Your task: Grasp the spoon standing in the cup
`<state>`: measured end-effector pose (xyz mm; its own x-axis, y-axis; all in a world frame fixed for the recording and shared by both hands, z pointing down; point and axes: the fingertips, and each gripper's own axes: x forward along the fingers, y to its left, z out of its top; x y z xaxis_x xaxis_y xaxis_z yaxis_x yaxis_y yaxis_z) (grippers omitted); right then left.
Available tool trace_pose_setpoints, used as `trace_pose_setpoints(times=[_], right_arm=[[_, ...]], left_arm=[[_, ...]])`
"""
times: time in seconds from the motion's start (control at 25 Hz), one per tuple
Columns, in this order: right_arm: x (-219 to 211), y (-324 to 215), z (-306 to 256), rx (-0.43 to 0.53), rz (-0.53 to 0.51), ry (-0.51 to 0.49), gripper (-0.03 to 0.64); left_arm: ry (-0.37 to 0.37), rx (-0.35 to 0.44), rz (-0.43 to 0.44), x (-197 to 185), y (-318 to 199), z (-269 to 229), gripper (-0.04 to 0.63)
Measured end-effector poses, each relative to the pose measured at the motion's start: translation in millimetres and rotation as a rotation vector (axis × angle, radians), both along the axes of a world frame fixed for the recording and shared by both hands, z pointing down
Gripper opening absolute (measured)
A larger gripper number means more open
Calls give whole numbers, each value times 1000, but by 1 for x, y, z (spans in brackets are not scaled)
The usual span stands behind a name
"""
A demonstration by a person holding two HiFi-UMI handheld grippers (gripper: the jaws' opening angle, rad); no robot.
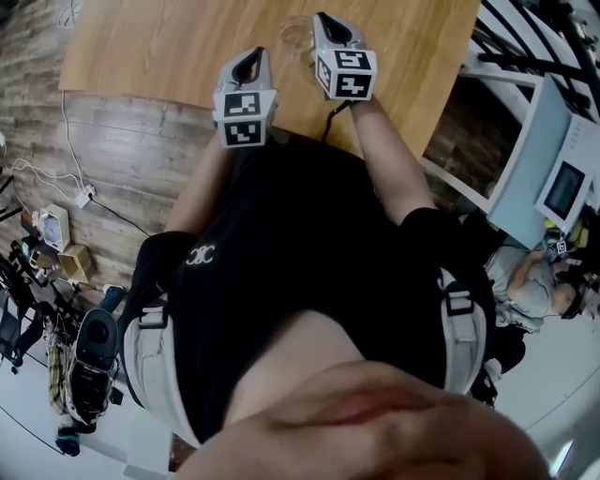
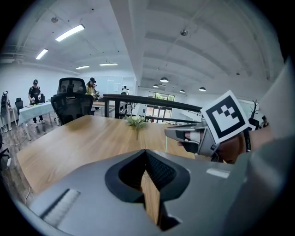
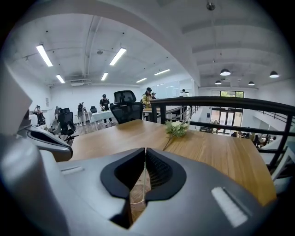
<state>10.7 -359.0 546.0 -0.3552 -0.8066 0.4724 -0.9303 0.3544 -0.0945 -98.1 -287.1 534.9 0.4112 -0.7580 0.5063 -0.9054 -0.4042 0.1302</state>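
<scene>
Open-plan office with strip lights overhead and a long wooden table [image 1: 159, 47] on a plank floor [image 1: 122, 159].

Head view, left to right:
- The left gripper [image 1: 253, 56] is at 11 o'clock, over the table's near edge.
- A clear glass cup [image 1: 296, 36] stands at 12.
- The right gripper [image 1: 323, 19] is just beside the cup, at its 3 o'clock.
- The spoon can't be made out from up here.

Left gripper view:
- Its own jaws are pressed together with nothing between them; only table wood shows in the slit.
- A black office chair [image 2: 71, 99] is at 10 o'clock.
- A white flower bunch [image 2: 136, 121] lies on the table at 12.
- The right gripper is at 2 o'clock, with the thin pale spoon [image 2: 166, 144] hanging straight down from its tips. Only this view gives that side look.
- The cup is not visible here.

Right gripper view:
- The left gripper's body is at 9 o'clock.
- Its own jaws are closed, pinching the upright spoon handle between the pads.
- A curved glass rim of the cup is just under the jaws at 6 o'clock. Can't tell whether the spoon's bowl sits inside the cup.
- The flowers are at 1 o'clock and a black railing [image 3: 230, 103] is at 3.
</scene>
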Motion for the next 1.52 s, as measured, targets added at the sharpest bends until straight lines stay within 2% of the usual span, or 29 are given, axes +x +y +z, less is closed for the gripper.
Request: trace_pose_setpoints(times=[0.48, 1.0, 1.32, 1.52], right_arm=[[27, 21, -60, 185, 61, -36, 8], [78, 54, -106, 325, 190, -55, 7], [111, 81, -121, 343, 294, -104, 6], [124, 94, -123, 368, 341, -81, 6]], left_arm=[[23, 30, 64, 22, -11, -9, 12], [41, 97, 160, 68, -12, -34, 12], [43, 150, 203, 91, -5, -55, 12], [55, 187, 216, 100, -1, -72, 12]])
